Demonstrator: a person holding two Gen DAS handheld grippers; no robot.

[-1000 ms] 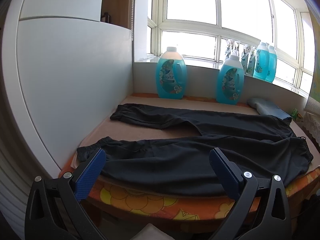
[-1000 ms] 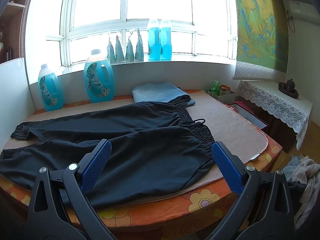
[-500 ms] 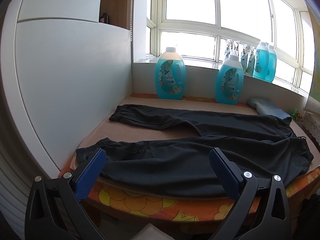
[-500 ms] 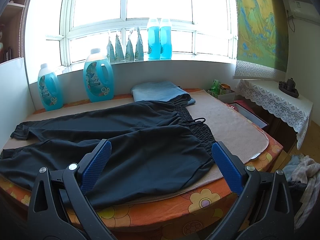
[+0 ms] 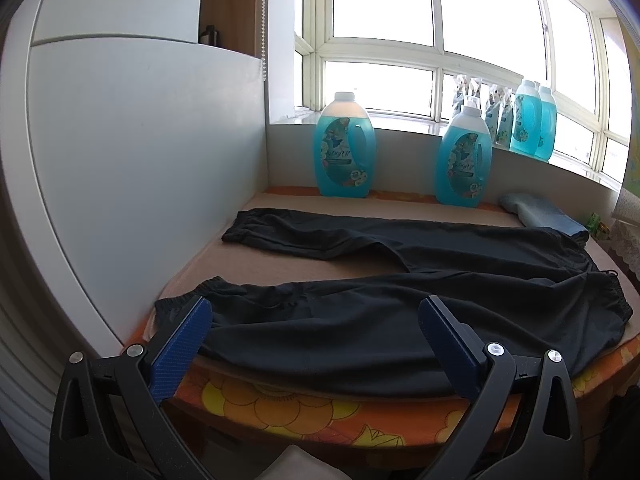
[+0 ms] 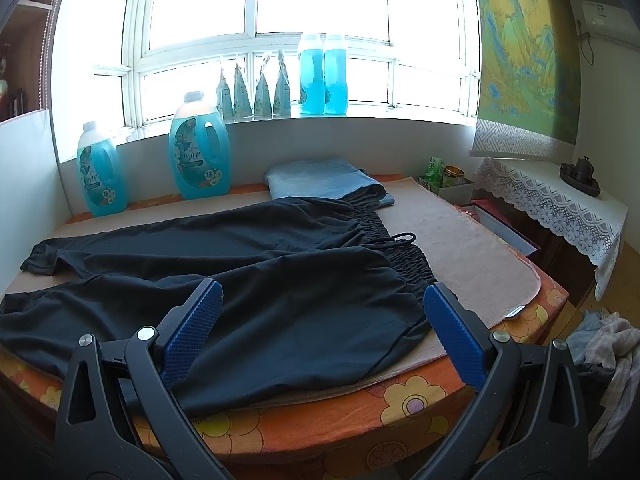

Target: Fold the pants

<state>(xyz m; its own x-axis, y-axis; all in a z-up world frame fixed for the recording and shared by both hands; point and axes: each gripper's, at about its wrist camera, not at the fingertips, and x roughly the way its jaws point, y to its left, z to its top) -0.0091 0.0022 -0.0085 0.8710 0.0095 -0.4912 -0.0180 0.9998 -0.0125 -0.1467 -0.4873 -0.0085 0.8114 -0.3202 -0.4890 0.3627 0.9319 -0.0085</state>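
Black pants (image 5: 400, 320) (image 6: 248, 280) lie spread flat on a tan mat (image 5: 280, 264) (image 6: 460, 240) covering the bench (image 5: 320, 408) (image 6: 320, 420), which wears an orange floral cloth. Waistband with drawstring (image 6: 400, 238) sits toward the bench's right end; both cuffs reach the left end. Near leg runs along the front edge, its fabric overhanging slightly; far leg lies toward the back, the 2 legs splayed apart at the cuffs.

Left hand-held gripper (image 5: 316, 344): jaws wide apart, nothing between them, held off the front edge near the near-leg cuff (image 5: 180, 304), not touching cloth. Right hand-held gripper (image 6: 320, 328): jaws wide apart, empty, held off the front edge near the hip and waistband.

Back edge: 2 blue detergent bottles (image 5: 346, 146) (image 6: 200, 148) stand upright, apart from the pants. Folded blue cloth (image 5: 540, 214) (image 6: 320, 176) lies at the back right, touching the waistband. Windowsill (image 6: 360, 116) carries 2 more blue bottles and 4 pouches.
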